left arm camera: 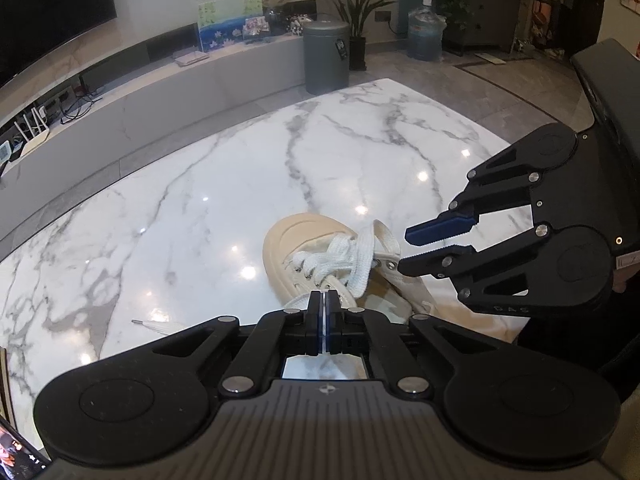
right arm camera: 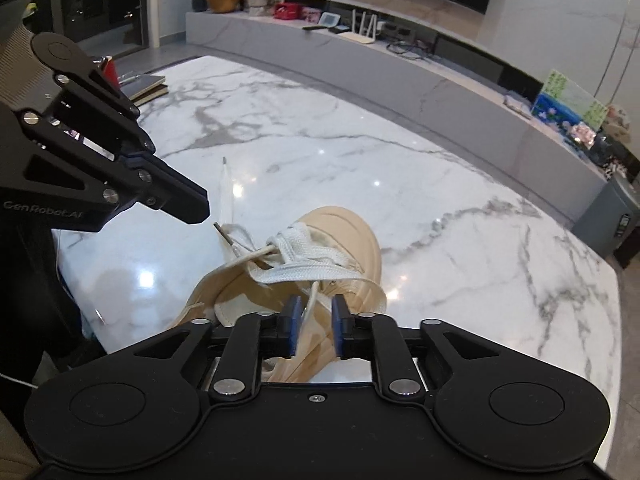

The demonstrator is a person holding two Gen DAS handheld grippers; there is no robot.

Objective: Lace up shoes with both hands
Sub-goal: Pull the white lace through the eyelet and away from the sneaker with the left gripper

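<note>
Shoe (left arm camera: pixel 320 264): there is just one, a cream sneaker with a thick beige sole, lying on the white marble table (left arm camera: pixel 200 184) right under both tools. Two grippers work over it. The left gripper (left arm camera: pixel 324 300) has its jaws pressed together, and a white strand shows in the slit between them, though I cannot tell for sure that it is pinched. The right gripper (right arm camera: pixel 314 312) has its jaws spread, with a thin strand of the white shoelace (right arm camera: pixel 304 268) running up between them, touching neither that I can see.

The lace is threaded through the eyelets in broad flat crossings. Two metal-tipped ends show in the right wrist view: one aglet (right arm camera: pixel 222 232) just beside the left tool's tip, and a second (right arm camera: pixel 225 162) lying farther out on the marble. The left view shows only one loose end.

Farther off, the right view alone catches two stacked notebooks (right arm camera: pixel 148 86); the left view alone shows a water jug (left arm camera: pixel 426 34). A grey bin (left arm camera: pixel 326 56) stands beyond the table.
</note>
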